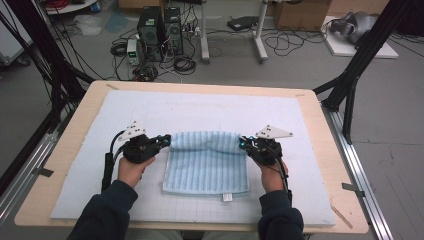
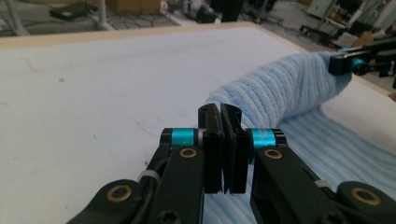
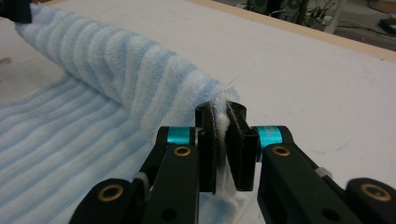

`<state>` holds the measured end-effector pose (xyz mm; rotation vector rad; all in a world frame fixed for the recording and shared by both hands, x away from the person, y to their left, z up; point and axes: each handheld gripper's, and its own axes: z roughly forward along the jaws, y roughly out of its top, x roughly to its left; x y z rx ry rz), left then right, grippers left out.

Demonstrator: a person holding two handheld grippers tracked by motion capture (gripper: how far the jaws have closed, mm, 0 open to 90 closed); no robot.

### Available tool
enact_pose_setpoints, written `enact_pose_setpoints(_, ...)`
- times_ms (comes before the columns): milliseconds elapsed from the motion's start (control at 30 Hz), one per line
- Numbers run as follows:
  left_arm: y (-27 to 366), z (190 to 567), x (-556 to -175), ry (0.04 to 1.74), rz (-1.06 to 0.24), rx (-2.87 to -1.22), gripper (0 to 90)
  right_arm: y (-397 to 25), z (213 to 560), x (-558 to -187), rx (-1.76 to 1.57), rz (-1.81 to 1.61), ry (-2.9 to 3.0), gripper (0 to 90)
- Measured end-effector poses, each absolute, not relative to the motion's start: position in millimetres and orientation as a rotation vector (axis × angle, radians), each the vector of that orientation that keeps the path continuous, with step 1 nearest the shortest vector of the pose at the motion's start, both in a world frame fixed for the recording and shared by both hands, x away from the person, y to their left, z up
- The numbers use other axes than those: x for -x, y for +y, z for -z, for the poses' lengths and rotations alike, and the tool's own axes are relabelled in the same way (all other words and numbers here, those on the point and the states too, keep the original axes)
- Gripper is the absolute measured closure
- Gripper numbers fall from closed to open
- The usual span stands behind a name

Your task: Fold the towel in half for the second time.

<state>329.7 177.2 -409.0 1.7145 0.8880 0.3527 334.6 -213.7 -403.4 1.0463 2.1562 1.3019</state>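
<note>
Both pairs of jaws are closed tight on the far corners of a light blue striped towel [image 1: 206,162]: the left gripper [image 1: 165,139] pinches the far-left corner, the right gripper [image 1: 243,143] the far-right one, with white terry squeezed between its pads in the right gripper view. The person's left hand [image 1: 132,167] and right hand [image 1: 270,172] come in from the near edge, forearms roughly parallel, each gripper angled inward toward the cloth. The towel lies on a pale mat [image 1: 80,175] covering the table [image 1: 325,150], near its middle. Its far edge is lifted off the mat and sags in a soft roll between the grippers; the near part lies flat, a small white tag [image 1: 227,197] at the near hem.
</note>
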Motion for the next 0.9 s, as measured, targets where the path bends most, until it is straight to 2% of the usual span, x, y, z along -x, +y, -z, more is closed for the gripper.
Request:
enact_pose_setpoints(467,181,425,-293,0.803,-0.354,-1.785,86.9,-217,425,-293,-0.993,-1.325,2.215,82.0)
enact_pose_setpoints(900,188,443,-268,0.798,-0.346,-1.842,85.9,-219,435,-262,-0.968,-1.268,2.243,81.4)
